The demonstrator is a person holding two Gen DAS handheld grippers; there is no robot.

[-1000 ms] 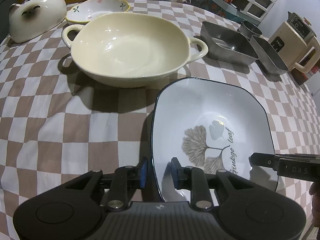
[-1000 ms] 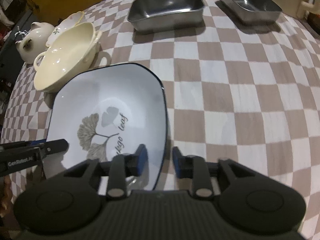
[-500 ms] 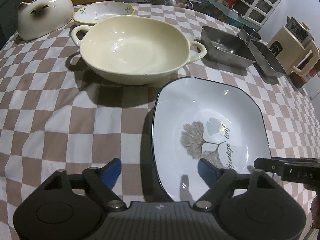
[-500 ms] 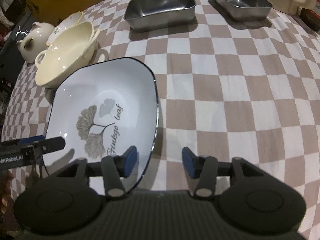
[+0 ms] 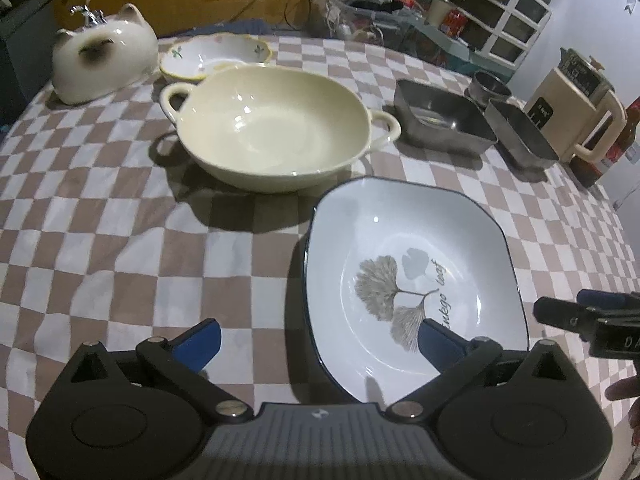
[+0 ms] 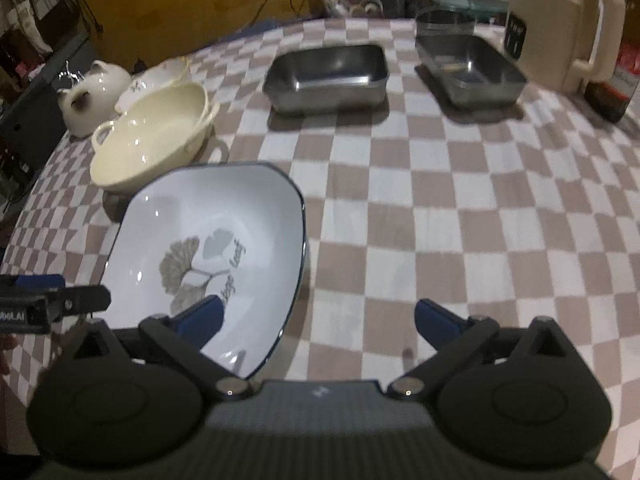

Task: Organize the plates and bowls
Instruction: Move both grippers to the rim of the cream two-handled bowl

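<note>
**Mia:** What is the white plate (image 5: 408,240) like?

**Ben:** It is smooth and shiny, kind of square with round corners and a thin dark rim. It has a gray leaf tree and some writing in the middle. It lies flat on the desk (image 5: 100,216), which has a soft cloth of brown and white squares.

**Mia:** Do the tools hold it?

**Ben:** No. The left tool (image 5: 318,338) is opening wide, with the plate's near left edge between its blue pads, not touching. The right tool (image 6: 318,318) is opening too, around the plate's near right edge, and grips nothing.

**Mia:** What is near the plate?

**Ben:** Just behind it sits a big cream bowl (image 5: 272,128) with two loop handles, glossy and round. Behind that bowl are a small flowery dish (image 5: 212,56) and a white cat-shaped pot (image 5: 104,60). Farther back, to the right of the plate, stand two shiny metal trays (image 6: 328,76), and a beige jug (image 6: 560,28) past them.
</note>
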